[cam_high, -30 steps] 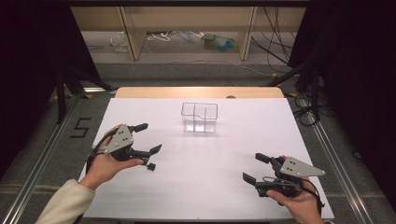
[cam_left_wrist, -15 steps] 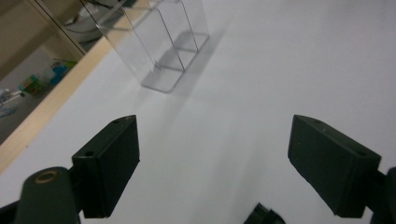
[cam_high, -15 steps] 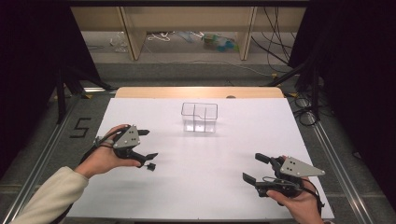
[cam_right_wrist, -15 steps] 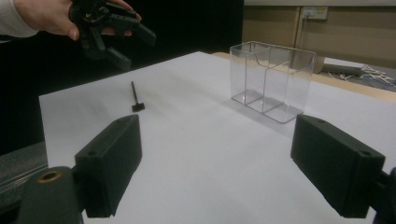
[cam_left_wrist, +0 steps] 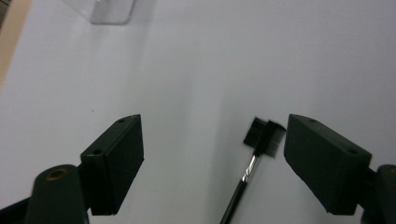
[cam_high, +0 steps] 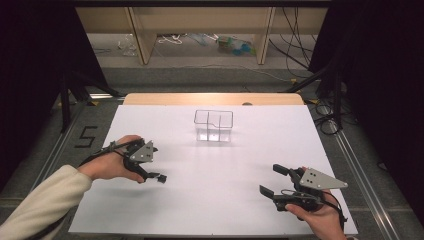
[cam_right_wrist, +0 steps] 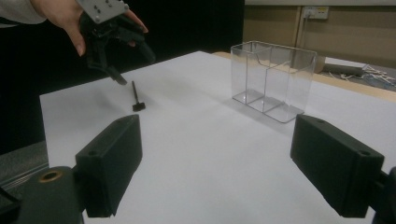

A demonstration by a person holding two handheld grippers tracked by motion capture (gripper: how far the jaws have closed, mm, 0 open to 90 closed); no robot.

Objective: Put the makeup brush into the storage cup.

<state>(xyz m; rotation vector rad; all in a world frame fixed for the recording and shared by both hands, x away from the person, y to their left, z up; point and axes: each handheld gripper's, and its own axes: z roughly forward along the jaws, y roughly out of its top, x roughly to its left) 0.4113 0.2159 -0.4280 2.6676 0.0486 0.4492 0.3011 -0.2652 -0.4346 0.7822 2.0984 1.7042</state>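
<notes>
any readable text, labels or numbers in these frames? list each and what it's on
"5": dark digit marked on the grey floor, left of the table, seen in the high view.
No print can be made out on the clear divided container, the small black brush or either gripper.

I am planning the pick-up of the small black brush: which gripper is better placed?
Left. The left gripper hangs over the brush, jaws open around it; the right gripper is far off.

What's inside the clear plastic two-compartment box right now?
Nothing shows inside the clear plastic two-compartment box: both compartments look empty down to the floor. Its walls are transparent, so nothing is covered.
</notes>
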